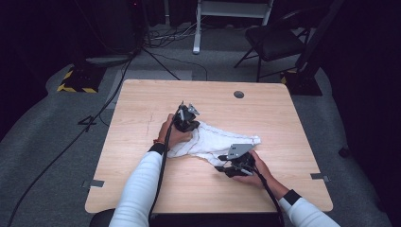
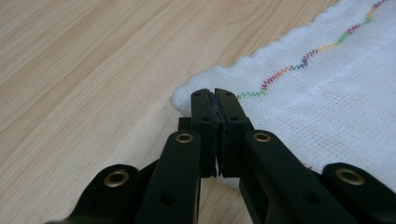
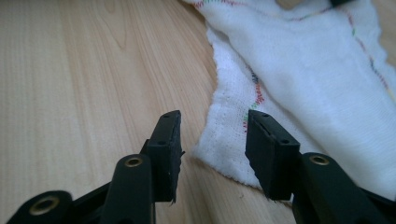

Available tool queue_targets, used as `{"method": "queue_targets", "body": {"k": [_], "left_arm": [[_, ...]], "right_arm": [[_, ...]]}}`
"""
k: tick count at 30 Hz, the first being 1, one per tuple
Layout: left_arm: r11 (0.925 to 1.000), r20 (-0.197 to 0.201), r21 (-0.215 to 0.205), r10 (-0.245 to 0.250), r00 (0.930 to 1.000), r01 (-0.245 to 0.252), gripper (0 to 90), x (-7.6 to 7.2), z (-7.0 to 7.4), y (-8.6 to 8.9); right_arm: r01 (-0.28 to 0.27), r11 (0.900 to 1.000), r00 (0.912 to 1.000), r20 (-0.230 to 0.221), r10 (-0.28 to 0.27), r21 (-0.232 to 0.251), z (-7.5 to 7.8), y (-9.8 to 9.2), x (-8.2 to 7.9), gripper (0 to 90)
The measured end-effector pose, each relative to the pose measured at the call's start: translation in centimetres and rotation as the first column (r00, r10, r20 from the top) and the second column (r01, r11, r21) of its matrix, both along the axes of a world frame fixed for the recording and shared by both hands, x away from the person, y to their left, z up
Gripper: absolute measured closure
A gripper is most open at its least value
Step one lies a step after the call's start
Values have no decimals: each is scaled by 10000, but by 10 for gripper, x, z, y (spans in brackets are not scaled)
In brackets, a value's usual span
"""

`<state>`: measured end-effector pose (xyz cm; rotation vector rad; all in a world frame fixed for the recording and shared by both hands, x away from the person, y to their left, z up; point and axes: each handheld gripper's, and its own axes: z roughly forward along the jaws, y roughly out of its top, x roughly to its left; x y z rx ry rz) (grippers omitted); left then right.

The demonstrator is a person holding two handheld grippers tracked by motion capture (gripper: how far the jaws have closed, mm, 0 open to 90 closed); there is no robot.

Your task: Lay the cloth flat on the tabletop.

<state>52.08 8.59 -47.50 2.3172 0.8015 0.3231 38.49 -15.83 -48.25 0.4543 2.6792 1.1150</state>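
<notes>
My left gripper (image 2: 215, 100) is clamped on the cloth (image 2: 327, 93) corner (thin bite, may slip); my right gripper (image 3: 212, 140), jaws apart, could pinch one layer only.

White cloth (image 1: 213, 142) mid table (image 1: 283, 118); L gripper (image 1: 185, 124) on it, R gripper (image 1: 226, 168) beside.

The high view looks forward and down on the table (image 1: 142, 189); both gripper views skim close over the shared white cloth (image 1: 213, 142).
</notes>
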Motion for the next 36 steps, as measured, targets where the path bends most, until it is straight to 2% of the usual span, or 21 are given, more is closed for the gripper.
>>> {"method": "queue_targets", "body": {"k": [4,10,12,19,22,25,27,31,34,36], "left_arm": [[9995,-13,8,303,9995,-303,875,2,-2,12],[9984,-56,80,553,9985,-553,874,4,-5,23],[9981,-80,62,613,9981,-613,875,4,-5,26],[9971,-119,-4,758,9971,-758,875,-2,-6,42],[9965,-55,-29,840,9965,-840,875,-6,-6,51],[9946,29,-19,1042,9946,-1042,875,-9,-6,58],[9937,-75,-44,1115,9937,-1116,874,-10,-6,63],[9924,-67,-56,1226,9924,-1226,871,-12,-6,66],[9928,52,-35,1200,9928,-1199,865,-14,-5,65],[9928,122,26,1199,9927,-1199,863,-15,-4,64]], "right_arm": [[27,9994,9999,-139,-31,-336,-9,6,6,612],[150,9988,9999,-48,-152,-466,-9,2,9,828],[130,9985,9998,-168,-139,-523,-7,-2,8,848],[-522,9955,9969,-626,473,-787,-3,-27,-7,855],[-537,9962,9948,-898,474,-685,-2,-43,-14,854],[-605,9962,9933,-1018,540,-619,-2,-60,-23,855],[-582,9958,9938,-988,510,-710,-1,-68,-28,854],[-386,9972,9943,-1017,319,-646,0,-85,-34,834],[53,9992,9954,-956,-90,-390,2,-94,-34,701],[437,9987,9968,-664,-453,-254,7,-99,-31,683]]}}
